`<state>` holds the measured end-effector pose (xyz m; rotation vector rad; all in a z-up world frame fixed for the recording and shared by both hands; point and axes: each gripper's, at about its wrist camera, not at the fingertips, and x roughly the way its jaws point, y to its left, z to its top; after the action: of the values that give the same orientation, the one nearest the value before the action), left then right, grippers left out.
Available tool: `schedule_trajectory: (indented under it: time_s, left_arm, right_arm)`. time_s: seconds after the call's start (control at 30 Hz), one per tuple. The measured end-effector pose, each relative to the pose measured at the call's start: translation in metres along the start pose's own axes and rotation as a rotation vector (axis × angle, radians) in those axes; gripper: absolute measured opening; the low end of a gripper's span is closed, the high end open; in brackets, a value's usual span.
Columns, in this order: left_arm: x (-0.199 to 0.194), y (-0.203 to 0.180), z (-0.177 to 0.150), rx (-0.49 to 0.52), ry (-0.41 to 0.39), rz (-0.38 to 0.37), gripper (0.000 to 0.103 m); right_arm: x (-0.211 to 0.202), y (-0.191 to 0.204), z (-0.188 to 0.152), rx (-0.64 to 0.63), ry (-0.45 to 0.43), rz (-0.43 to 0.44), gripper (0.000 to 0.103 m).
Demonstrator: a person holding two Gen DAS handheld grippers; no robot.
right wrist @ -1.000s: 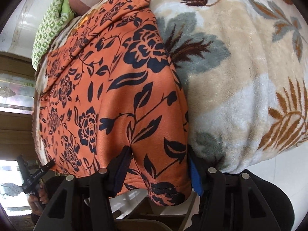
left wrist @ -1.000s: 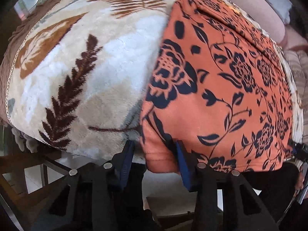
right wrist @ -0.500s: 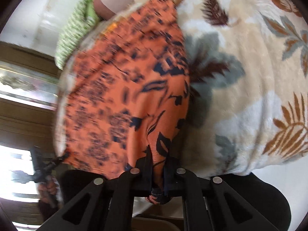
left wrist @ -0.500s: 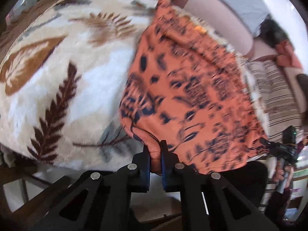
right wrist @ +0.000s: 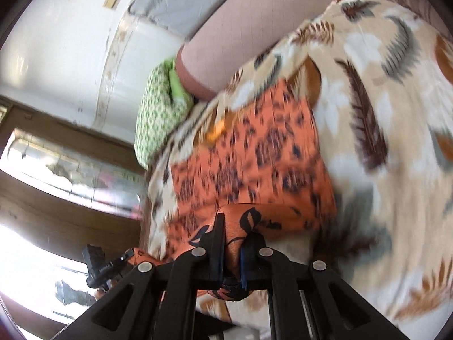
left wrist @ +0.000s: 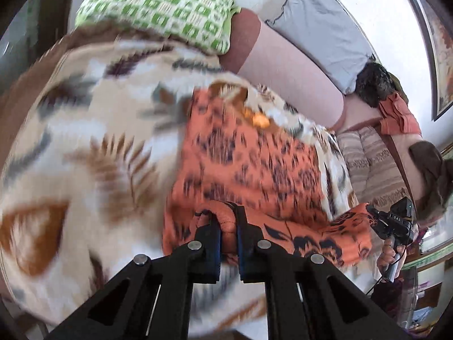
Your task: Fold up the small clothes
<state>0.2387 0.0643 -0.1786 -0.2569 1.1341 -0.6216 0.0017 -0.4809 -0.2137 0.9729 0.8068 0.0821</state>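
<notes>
Orange flowered garment (left wrist: pixel 249 164) lies on the leaf-pattern blanket (left wrist: pixel 85 147), and we pinch its near corners in the left gripper (left wrist: pixel 228 226) and right gripper (right wrist: pixel 232 243), so we fear the thin hem may slip out and spoil the fold.

Motion blur smears the far part of the orange floral garment (left wrist: pixel 249 164) in both my views, so I cannot read its print or tell sleeve from hem there. The leaf-patterned blanket (left wrist: pixel 93 147) under it is streaked too, and the lens rim cuts it off at left and bottom. The corner pinched in my left gripper (left wrist: pixel 228 223) disappears between the jaws; the same holds at my right gripper (right wrist: pixel 232 243), where the hem drops behind the black frame. The green patterned cushion (right wrist: pixel 155 119) is half hidden behind the blanket's edge.
</notes>
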Motion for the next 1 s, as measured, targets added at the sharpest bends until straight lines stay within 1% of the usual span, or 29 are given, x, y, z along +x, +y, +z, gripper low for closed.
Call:
schedule_trajectory:
  time_s: [0.03, 0.1, 0.13, 0.2, 0.27, 0.3, 0.33, 0.4, 0.43, 0.47, 0.5, 0.57, 0.6, 0.63, 0.67, 0.7, 0.73, 0.77, 0.8, 0.83, 0.87, 0.9, 0.93, 1.0]
  left_arm:
    - [0.009, 0.000, 0.024, 0.004, -0.009, 0.006, 0.009]
    - [0.028, 0.004, 0.060, -0.002, -0.018, 0.012, 0.009]
    - [0.041, 0.007, 0.079, -0.012, -0.022, 0.015, 0.009]
    - [0.072, 0.015, 0.118, -0.041, -0.035, 0.027, 0.009]
    - [0.107, 0.026, 0.149, -0.070, -0.047, 0.036, 0.009]
    - [0.127, 0.031, 0.162, -0.080, -0.054, 0.046, 0.009]
    - [0.146, 0.036, 0.172, -0.087, -0.059, 0.062, 0.011]
    - [0.177, 0.046, 0.183, -0.113, -0.048, 0.115, 0.012]
    - [0.186, 0.052, 0.184, -0.133, -0.058, 0.129, 0.018]
    - [0.191, 0.058, 0.182, -0.160, -0.077, 0.121, 0.025]
    - [0.192, 0.066, 0.178, -0.194, -0.103, 0.097, 0.028]
    - [0.181, 0.075, 0.166, -0.251, -0.164, 0.072, 0.034]
    - [0.169, 0.077, 0.158, -0.267, -0.217, 0.075, 0.038]
    - [0.153, 0.077, 0.148, -0.272, -0.288, 0.101, 0.047]
    - [0.141, 0.073, 0.142, -0.270, -0.341, 0.135, 0.055]
    - [0.126, 0.068, 0.134, -0.263, -0.397, 0.173, 0.058]
    - [0.111, 0.060, 0.122, -0.254, -0.437, 0.211, 0.063]
    - [0.105, 0.054, 0.115, -0.247, -0.443, 0.228, 0.066]
    - [0.100, 0.044, 0.104, -0.236, -0.433, 0.231, 0.067]
    - [0.097, 0.034, 0.092, -0.225, -0.415, 0.227, 0.067]
    - [0.099, 0.027, 0.083, -0.217, -0.398, 0.237, 0.068]
    - [0.103, 0.015, 0.071, -0.198, -0.377, 0.253, 0.068]
    - [0.107, 0.008, 0.061, -0.184, -0.360, 0.259, 0.068]
    - [0.127, -0.006, 0.041, -0.182, -0.306, 0.287, 0.069]
  right_arm:
    - [0.006, 0.001, 0.015, 0.008, -0.010, 0.000, 0.008]
    - [0.022, 0.002, 0.049, 0.027, -0.037, 0.001, 0.008]
    - [0.035, 0.002, 0.071, 0.041, -0.057, 0.000, 0.008]
    - [0.055, -0.003, 0.100, 0.075, -0.080, -0.003, 0.008]
    - [0.082, -0.014, 0.132, 0.132, -0.105, -0.002, 0.008]
    - [0.095, -0.023, 0.145, 0.171, -0.121, 0.010, 0.008]
    - [0.109, -0.034, 0.158, 0.214, -0.142, 0.034, 0.012]
    - [0.132, -0.057, 0.178, 0.295, -0.187, 0.061, 0.013]
    - [0.146, -0.070, 0.184, 0.352, -0.186, 0.067, 0.016]
    - [0.159, -0.085, 0.187, 0.414, -0.170, 0.074, 0.019]
    - [0.168, -0.096, 0.188, 0.451, -0.168, 0.079, 0.026]
    - [0.175, -0.112, 0.185, 0.486, -0.200, 0.111, 0.035]
    - [0.172, -0.116, 0.182, 0.485, -0.225, 0.139, 0.039]
    - [0.163, -0.116, 0.177, 0.473, -0.269, 0.147, 0.062]
    - [0.155, -0.115, 0.173, 0.464, -0.300, 0.140, 0.074]
    - [0.139, -0.111, 0.167, 0.448, -0.369, 0.126, 0.074]
    - [0.124, -0.107, 0.162, 0.427, -0.431, 0.125, 0.074]
    - [0.109, -0.102, 0.158, 0.404, -0.471, 0.130, 0.074]
    - [0.098, -0.096, 0.155, 0.381, -0.492, 0.111, 0.074]
    - [0.087, -0.084, 0.153, 0.336, -0.496, 0.056, 0.074]
    - [0.082, -0.066, 0.150, 0.255, -0.481, 0.007, 0.074]
    - [0.084, -0.046, 0.146, 0.164, -0.446, -0.038, 0.074]
    - [0.091, -0.027, 0.141, 0.086, -0.395, -0.090, 0.074]
    - [0.121, 0.004, 0.126, -0.038, -0.254, -0.176, 0.072]
